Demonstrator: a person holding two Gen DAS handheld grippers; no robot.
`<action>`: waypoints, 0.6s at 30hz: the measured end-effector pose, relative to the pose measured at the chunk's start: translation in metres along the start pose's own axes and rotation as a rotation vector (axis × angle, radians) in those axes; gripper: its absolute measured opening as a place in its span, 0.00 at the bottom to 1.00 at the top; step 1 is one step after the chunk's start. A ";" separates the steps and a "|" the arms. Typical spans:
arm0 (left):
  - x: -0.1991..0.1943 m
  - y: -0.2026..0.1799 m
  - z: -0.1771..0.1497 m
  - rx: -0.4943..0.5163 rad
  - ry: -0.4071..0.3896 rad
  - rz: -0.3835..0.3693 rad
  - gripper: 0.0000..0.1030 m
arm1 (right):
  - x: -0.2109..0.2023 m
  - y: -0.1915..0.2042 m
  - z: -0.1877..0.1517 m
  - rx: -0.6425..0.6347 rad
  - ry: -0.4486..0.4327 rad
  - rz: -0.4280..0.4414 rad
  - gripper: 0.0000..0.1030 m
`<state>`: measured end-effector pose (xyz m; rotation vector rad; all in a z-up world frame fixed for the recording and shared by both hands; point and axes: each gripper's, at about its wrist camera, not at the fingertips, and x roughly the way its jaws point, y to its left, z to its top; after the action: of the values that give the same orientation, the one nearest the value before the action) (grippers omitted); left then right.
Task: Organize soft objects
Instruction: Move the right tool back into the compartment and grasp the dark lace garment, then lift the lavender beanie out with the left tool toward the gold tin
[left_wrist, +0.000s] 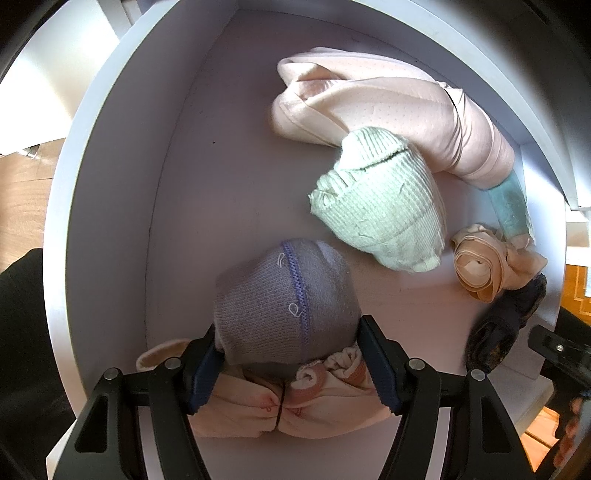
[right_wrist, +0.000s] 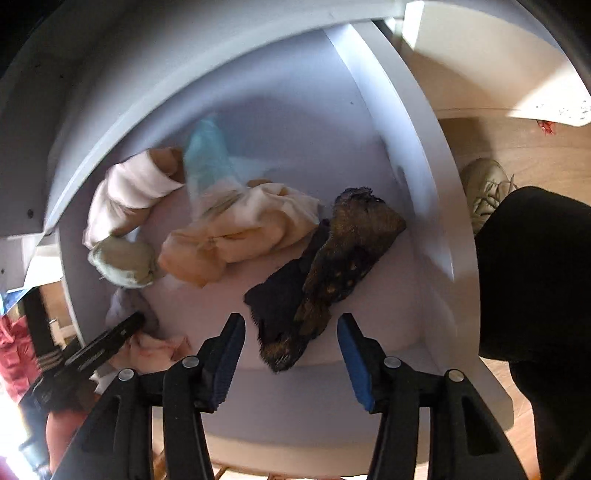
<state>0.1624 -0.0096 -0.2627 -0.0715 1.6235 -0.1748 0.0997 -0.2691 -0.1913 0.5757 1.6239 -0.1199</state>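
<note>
A lilac knitted bundle (left_wrist: 280, 310) sits in a white drawer (left_wrist: 110, 184). My left gripper (left_wrist: 291, 354) points straight down and is shut on it, both pads against its sides. Under it lies a peach bundle (left_wrist: 295, 410). A mint knitted piece (left_wrist: 380, 206), a long pink roll (left_wrist: 388, 99), a teal piece (left_wrist: 509, 206) and a peach roll (left_wrist: 480, 266) lie further in. My right gripper (right_wrist: 290, 332) is open over a dark brown spotted sock (right_wrist: 343, 258). The sock's near end lies between the fingers, untouched by the pads. A cream cloth (right_wrist: 251, 218) lies beside the sock.
The drawer's walls (right_wrist: 424, 184) close in the clothes on all sides. Outside it, a pale shoe (right_wrist: 484, 184) and a person's black trouser leg (right_wrist: 535, 277) stand on the wooden floor. The left gripper (right_wrist: 103, 347) shows at the lower left of the right wrist view.
</note>
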 end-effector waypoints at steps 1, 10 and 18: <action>0.000 0.001 0.000 0.000 0.000 -0.001 0.68 | 0.003 0.000 0.002 -0.003 0.003 -0.015 0.52; -0.005 0.009 -0.002 -0.025 -0.019 -0.027 0.67 | 0.031 -0.010 0.010 0.016 0.042 -0.019 0.52; -0.020 0.021 -0.005 -0.078 -0.057 -0.084 0.66 | 0.047 -0.004 0.012 -0.048 0.040 -0.061 0.44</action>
<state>0.1595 0.0148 -0.2462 -0.2034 1.5716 -0.1727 0.1076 -0.2635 -0.2391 0.4949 1.6793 -0.1151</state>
